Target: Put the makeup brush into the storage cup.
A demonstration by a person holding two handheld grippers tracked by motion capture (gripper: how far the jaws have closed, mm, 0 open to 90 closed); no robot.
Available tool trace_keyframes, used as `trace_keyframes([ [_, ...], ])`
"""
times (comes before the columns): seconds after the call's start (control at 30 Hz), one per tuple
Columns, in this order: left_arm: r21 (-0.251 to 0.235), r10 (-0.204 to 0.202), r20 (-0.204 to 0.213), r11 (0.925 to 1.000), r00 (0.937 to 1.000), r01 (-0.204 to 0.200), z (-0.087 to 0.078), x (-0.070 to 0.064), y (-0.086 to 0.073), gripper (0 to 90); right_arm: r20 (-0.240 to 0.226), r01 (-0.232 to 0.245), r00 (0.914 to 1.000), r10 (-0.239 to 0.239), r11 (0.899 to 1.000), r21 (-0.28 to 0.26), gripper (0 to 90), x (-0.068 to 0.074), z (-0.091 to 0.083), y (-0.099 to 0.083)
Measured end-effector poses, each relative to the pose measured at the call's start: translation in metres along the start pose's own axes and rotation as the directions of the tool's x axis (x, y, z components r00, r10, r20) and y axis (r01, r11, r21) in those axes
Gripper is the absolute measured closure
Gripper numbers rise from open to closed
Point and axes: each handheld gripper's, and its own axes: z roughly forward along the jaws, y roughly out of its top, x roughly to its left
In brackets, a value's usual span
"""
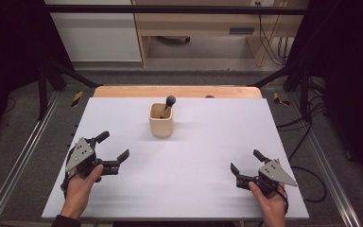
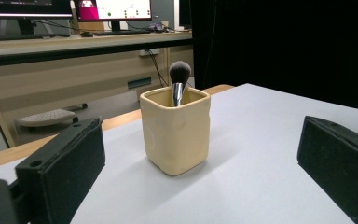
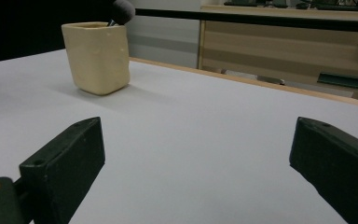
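Standing mid-table, cup [image 1: 161, 124] well apart from both tools

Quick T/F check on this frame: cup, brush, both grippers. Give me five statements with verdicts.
1. The cream square ceramic cup stands upright on the white table. True.
2. The black-bristled makeup brush with a silver ferrule lies flat beside the cup. False: it stands in the cup, bristles up.
3. The left gripper is open. True.
4. The right gripper grips the cup. False: it is open and apart from the cup.
5. Both grippers are at the table's near side. True.
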Motion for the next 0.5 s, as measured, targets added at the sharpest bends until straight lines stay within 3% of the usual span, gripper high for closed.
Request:
trace_keyframes([
  [0.5,-0.013,0.002,0.009,0.9999,1.0000,-0.002,-0.008,-0.001,-0.011,0.6,0.003,0.003,1.0000,-0.003,1.000,0.001,3.6,0.000,0.000,0.000],
])
